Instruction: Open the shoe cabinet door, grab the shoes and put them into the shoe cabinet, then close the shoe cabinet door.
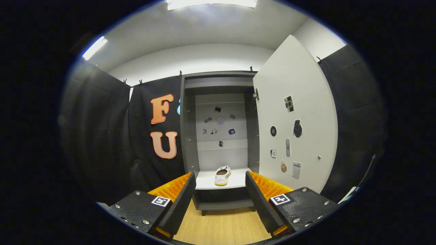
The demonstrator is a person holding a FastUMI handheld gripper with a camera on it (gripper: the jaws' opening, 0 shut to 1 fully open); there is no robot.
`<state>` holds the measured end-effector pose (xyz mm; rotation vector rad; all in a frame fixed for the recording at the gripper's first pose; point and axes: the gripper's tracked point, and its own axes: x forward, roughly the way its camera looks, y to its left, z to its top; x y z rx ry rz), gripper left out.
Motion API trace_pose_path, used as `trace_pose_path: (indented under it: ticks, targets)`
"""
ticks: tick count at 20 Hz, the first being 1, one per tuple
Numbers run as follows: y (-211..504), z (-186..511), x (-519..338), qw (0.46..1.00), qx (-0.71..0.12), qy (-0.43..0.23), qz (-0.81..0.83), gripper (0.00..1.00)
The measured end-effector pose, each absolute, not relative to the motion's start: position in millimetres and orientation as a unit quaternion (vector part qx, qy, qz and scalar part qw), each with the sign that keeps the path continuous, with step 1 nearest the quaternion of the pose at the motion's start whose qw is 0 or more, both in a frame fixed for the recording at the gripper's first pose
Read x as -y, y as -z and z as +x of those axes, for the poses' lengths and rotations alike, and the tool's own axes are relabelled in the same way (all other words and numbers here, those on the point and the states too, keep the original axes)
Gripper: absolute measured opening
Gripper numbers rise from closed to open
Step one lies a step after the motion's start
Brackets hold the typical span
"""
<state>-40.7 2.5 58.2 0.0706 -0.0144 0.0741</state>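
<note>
The grey shoe cabinet (pixel 188 129) stands beyond my fingers against the booth wall. Its white door (pixel 299 102) is swung wide open to the right, with stickers and a small knob on its face. A white shoe (pixel 222 175) with a yellowish sole rests on the cabinet's pale lower shelf (pixel 204 182), heel toward me. My gripper (pixel 220 190) is open and holds nothing. It is well short of the cabinet, and the shoe shows in the gap between the fingers, some way beyond them.
Wooden floor (pixel 221 228) runs from under the fingers to the cabinet's foot. Black cloth hangs on both sides of the cabinet. Small stickers dot the cabinet's back panel (pixel 219 126). A thin dark cable or rod (pixel 366 173) leans at the far right.
</note>
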Motion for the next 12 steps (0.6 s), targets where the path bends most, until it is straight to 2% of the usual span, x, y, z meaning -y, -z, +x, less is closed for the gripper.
trace_pose_path:
  ticks: [12]
  targets:
    - [-56.6,-73.6,28.4,1.000,-0.003,-0.005,0.023,0.91]
